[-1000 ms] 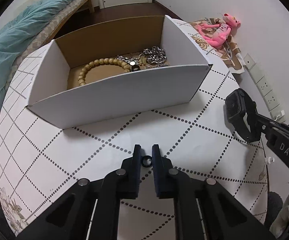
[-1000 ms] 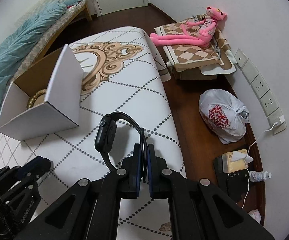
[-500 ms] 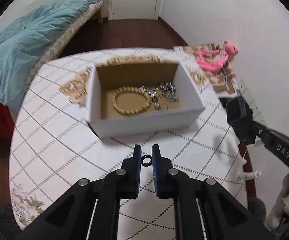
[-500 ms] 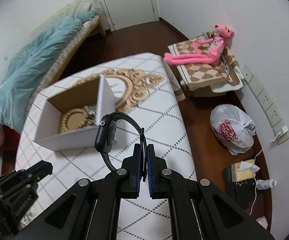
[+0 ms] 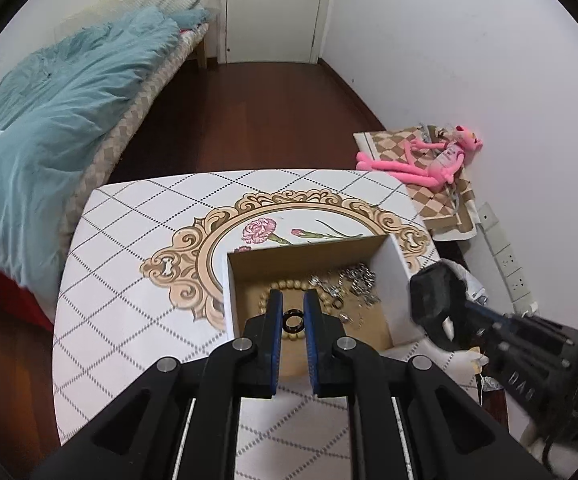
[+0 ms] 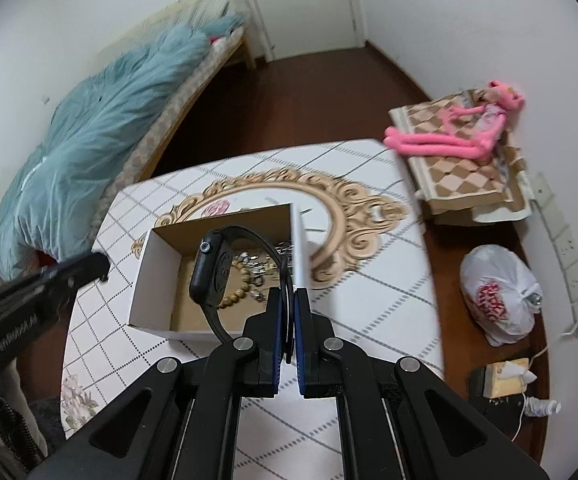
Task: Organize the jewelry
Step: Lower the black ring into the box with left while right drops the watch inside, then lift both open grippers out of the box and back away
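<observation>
Desk [image 5: 121, 248] carries open cardboard box [image 5: 396, 258] holding bead bracelet [image 6: 237, 294], chains [image 5: 359, 280]. Right gripper [image 6: 287, 312] above box, fingers clamped on black smartwatch [image 6: 209, 276] strap. Left gripper [image 5: 292, 320] fingers pinching small black ring [image 5: 292, 321] over box.

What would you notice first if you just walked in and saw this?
Probably the black watch dangling by its strap from the right gripper, right over the open cardboard box on the table. Next, the little black ring pinched in the left gripper above the same box. Then the pink plush toy lying by the wall.
</observation>
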Available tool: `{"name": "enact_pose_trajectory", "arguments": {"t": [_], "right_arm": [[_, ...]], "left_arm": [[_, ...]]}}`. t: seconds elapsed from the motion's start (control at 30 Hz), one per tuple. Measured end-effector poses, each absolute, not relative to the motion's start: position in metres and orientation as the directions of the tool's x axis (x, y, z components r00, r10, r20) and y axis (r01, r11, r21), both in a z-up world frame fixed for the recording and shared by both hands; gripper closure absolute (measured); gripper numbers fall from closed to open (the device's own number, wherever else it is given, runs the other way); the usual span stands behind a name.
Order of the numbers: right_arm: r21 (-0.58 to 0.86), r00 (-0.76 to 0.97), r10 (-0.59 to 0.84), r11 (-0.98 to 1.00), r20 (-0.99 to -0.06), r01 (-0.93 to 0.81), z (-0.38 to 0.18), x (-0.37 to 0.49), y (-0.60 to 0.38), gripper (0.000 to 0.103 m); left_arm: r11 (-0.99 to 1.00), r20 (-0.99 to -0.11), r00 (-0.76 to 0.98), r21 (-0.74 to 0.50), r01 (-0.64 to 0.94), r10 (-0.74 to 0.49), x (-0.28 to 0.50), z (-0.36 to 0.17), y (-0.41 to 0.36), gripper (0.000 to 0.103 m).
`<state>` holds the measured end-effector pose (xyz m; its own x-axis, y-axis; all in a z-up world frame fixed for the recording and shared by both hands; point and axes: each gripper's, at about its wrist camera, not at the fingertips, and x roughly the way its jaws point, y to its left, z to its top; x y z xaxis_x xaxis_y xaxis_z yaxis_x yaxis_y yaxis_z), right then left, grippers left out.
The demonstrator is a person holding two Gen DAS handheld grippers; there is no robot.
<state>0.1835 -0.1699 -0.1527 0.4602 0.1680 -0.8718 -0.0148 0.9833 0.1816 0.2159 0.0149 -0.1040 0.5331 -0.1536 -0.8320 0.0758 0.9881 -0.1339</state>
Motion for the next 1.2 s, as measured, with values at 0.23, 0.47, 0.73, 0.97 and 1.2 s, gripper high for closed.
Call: {"name": "enact_pose_trajectory", "arguments": {"t": [0.23, 0.47, 0.73, 0.97, 1.2], "right_arm": [[0.180, 0.360, 0.191, 0.982, -0.913, -0.064, -0.184, 0.221, -0.144, 0.097], [0.216, 0.241, 0.231, 0.973, -0.943, -0.086, -0.209, 0.243, -0.126, 0.092], [0.252, 0.243, 0.256, 0.967, -0.936, -0.047, -0.202, 0.240, -0.133, 0.046], [0.090, 0.311, 0.088, 0.996, -0.946, -0.007, -0.183, 0.221, -0.148, 0.003], [-0.005, 0.342, -0.001, 1.000, -0.940, -0.011, -0.167, 0.201, -0.150, 0.003]], "left_arm": [[0.986, -0.880, 0.446, -0.158, 0.051, -0.164, 0.253, -0.130, 0.026, 0.093], [0.988, -0.895, 0.425, -0.153, -0.013, -0.133, 0.264, -0.135, 0.043, 0.086], [0.993, -0.892, 0.450, -0.089, -0.080, -0.044, 0.257, -0.128, 0.062, 0.029], [0.992, -0.892, 0.451, -0.035, -0.122, 0.024, 0.230, -0.135, 0.057, 0.000], [0.990, -0.885, 0.462, -0.003, -0.144, 0.065, 0.209, -0.132, 0.047, 0.000]]}}
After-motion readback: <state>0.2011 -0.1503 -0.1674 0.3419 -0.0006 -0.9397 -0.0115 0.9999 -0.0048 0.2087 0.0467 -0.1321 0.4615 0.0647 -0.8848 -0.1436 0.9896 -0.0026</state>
